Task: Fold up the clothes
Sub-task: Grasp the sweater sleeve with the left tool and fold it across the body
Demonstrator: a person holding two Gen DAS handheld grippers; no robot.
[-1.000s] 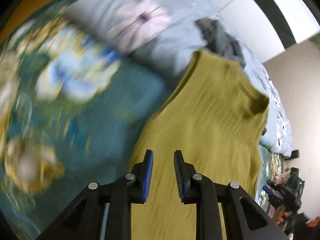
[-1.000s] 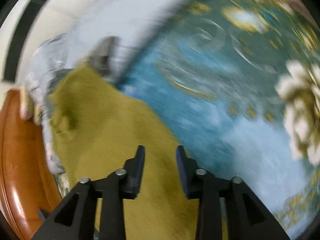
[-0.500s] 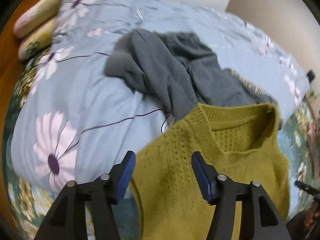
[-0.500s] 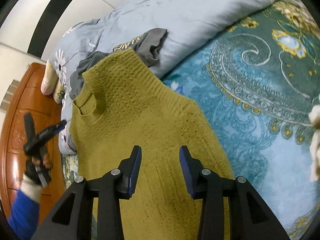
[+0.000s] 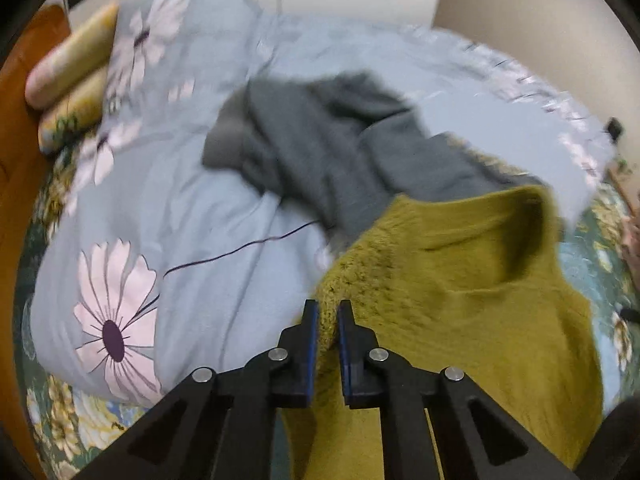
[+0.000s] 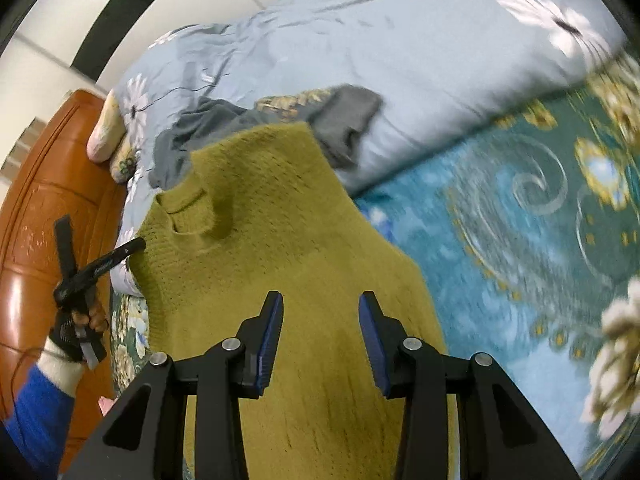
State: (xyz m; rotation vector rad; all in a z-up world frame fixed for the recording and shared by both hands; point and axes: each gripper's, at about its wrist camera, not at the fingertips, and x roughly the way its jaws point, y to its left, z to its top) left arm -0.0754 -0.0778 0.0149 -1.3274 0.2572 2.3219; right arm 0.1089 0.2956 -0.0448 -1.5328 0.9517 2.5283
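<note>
My left gripper [image 5: 325,320] is nearly closed, its blue pads pinching the shoulder edge of the yellow vest [image 5: 460,308]. My right gripper [image 6: 320,320] is wide open over the vest's middle, holding nothing; I cannot tell whether its fingertips touch the knit. The vest [image 6: 272,248] lies spread on the bed, collar toward the headboard [image 6: 44,200], its top edge lapping onto the pale quilt [image 5: 192,200] and its lower part over the teal sheet [image 6: 520,220]. A grey garment [image 5: 320,152] sits crumpled on the quilt just beyond the collar, touching the vest. Two pillows [image 5: 72,92] lie by the headboard. In the right wrist view my left hand [image 6: 76,320], in a dark glove and blue sleeve, grips the other tool at the vest's shoulder.
</note>
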